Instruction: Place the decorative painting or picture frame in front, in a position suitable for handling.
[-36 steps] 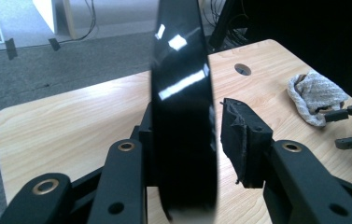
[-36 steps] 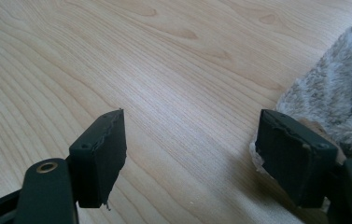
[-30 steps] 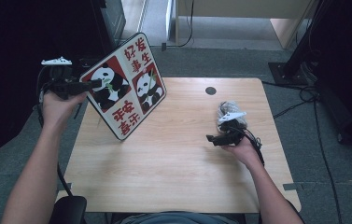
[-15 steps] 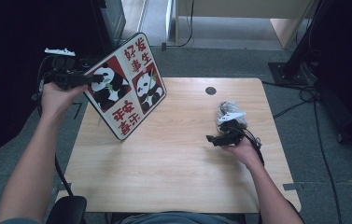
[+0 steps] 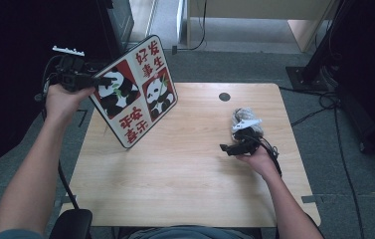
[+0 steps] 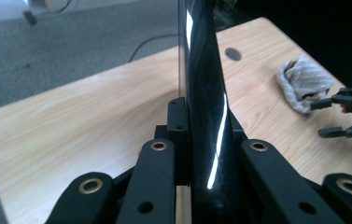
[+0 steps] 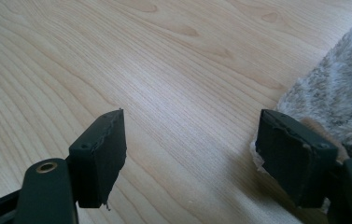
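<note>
A flat board [image 5: 134,93] printed with pandas and red Chinese characters stands tilted over the table's far left corner, its lower corner on or close to the wood. My left gripper [image 5: 95,80] is shut on its upper left edge. In the left gripper view the board's glossy black edge [image 6: 202,93] rises between the two jaws of that gripper [image 6: 197,158]. My right gripper [image 5: 229,148] rests low over the right side of the table, jaws open, with nothing between them [image 7: 197,149]. A grey fuzzy cloth [image 5: 244,117] lies just behind it and touches its right fingertip [image 7: 295,154].
The light wooden table [image 5: 175,179] has a round cable hole [image 5: 224,96] near its far edge. Cables trail over the grey floor at right [image 5: 324,104]. A dark chair part [image 5: 73,224] sits at the near left corner.
My left hand has risen slightly and drawn back with the board still held. The right gripper and the cloth have stayed put.
</note>
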### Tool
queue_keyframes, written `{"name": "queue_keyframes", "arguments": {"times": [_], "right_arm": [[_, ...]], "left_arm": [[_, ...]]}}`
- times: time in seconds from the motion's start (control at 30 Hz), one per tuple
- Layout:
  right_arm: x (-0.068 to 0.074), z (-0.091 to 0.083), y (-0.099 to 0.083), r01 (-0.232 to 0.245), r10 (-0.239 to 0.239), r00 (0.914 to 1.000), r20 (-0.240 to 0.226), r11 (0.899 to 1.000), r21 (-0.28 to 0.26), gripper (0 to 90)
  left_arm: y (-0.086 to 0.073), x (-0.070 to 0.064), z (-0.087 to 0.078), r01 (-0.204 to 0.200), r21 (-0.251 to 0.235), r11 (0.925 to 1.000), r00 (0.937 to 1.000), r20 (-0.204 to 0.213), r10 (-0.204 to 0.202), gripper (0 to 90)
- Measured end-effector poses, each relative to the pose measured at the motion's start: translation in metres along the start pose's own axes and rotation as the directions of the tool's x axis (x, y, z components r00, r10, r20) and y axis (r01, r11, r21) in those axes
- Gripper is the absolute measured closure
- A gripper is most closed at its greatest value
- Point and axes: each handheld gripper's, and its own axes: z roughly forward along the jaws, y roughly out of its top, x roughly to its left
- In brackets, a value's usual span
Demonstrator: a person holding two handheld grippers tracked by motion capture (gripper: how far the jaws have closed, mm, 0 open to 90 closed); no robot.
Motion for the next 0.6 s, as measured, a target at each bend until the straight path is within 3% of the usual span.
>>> {"name": "queue_keyframes", "arguments": {"times": [0.33,0.6], "right_arm": [[-0.002,-0.001,0.001,0.0,0.0,1.0,-0.002,1.0,-0.005,24.9],[-0.003,-0.001,0.001,0.002,-0.002,1.0,-0.002,1.0,-0.003,24.9]], "left_arm": [[0.035,-0.033,-0.013,-0.096,-0.04,0.9946,0.9948,-0.039,0.094,81.8],[0.059,-0.055,-0.024,-0.16,-0.027,0.9868,0.9866,-0.037,0.159,81.9]]}}
